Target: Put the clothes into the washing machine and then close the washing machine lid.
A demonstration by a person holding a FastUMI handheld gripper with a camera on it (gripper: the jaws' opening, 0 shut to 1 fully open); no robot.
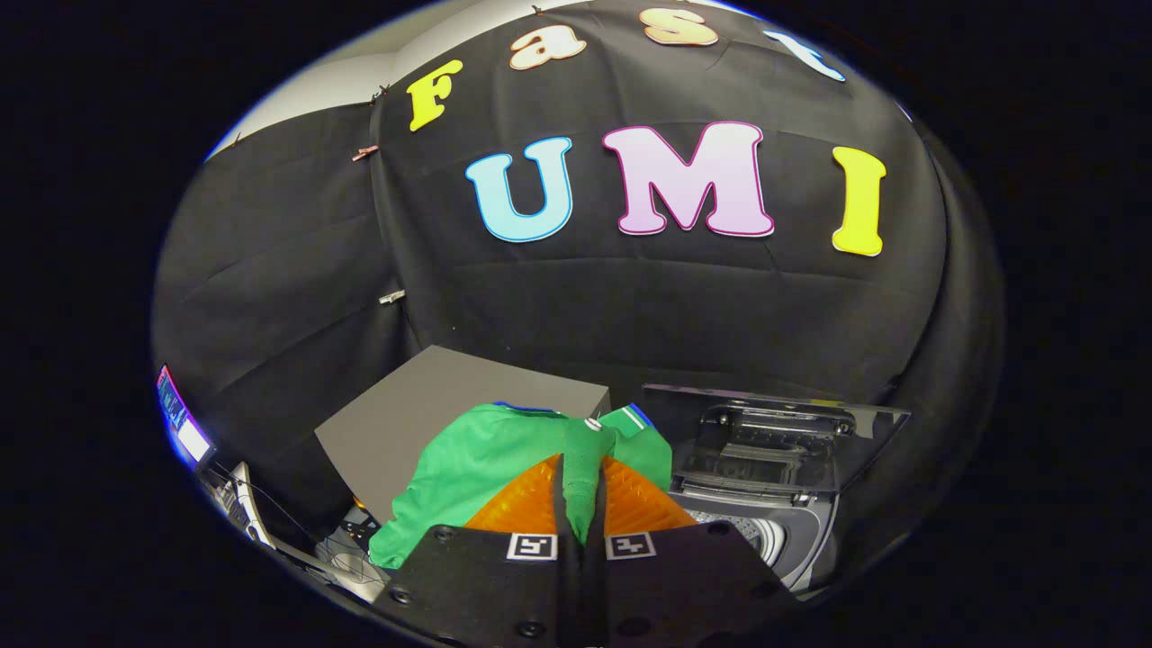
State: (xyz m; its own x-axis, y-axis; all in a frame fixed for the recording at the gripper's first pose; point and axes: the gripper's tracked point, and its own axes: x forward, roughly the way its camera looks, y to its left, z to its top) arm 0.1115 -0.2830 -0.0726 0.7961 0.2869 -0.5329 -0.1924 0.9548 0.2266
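My gripper is shut on a fold of green clothing, and a pinched ridge of the cloth stands up between the two fingers. The rest of the garment, green with a blue and white trim, hangs and spreads to the left of the fingers over a grey box. To the right of the fingers stands the washing machine with its clear lid raised upright. Part of the drum opening shows below the lid, just right of the fingers.
A grey box stands behind and left of the clothing. A lit screen and some cables and small gear lie far left, lower down. The black cloth wall rises close behind everything.
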